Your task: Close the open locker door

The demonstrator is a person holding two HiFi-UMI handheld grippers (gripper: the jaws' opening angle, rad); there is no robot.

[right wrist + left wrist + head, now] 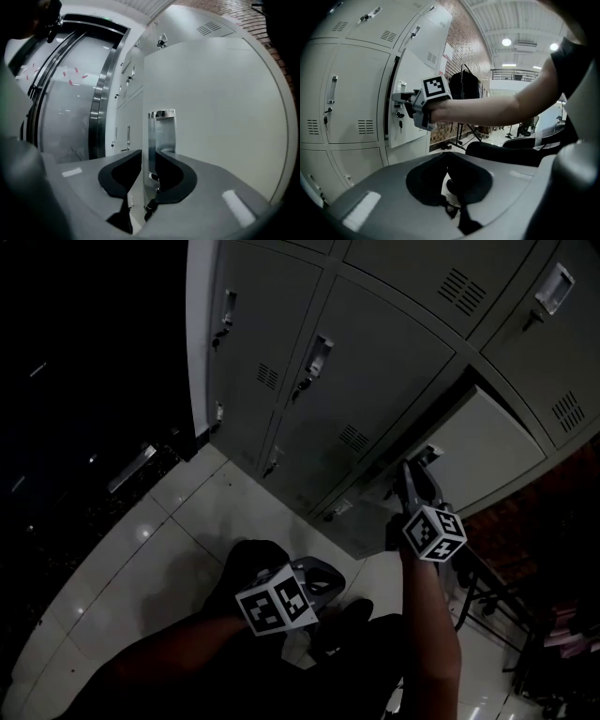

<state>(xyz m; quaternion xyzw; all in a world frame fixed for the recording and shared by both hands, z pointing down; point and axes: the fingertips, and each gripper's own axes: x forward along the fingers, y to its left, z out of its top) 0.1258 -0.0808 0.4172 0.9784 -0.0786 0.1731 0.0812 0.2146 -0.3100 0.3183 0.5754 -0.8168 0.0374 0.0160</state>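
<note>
The open locker door [492, 451] swings out from the grey locker bank at the right of the head view. My right gripper [419, 468] reaches up to the door's free edge by the chrome handle [163, 133]. In the right gripper view the door [215, 108] stands edge-on between the jaws of this gripper [149, 154], one pad on each side against it. The left gripper view shows the same grip [399, 98] on the door [412, 129] from the side. My left gripper [328, 579] hangs low near my body, shut [447, 157] and empty.
Closed locker doors [366, 371] with handles and keys fill the bank to the left of the open one. Pale floor tiles [159, 540] lie below. A dark rack [464, 89] stands beside a brick wall at the right. A steel-framed glass door [70, 108] lies beyond the lockers.
</note>
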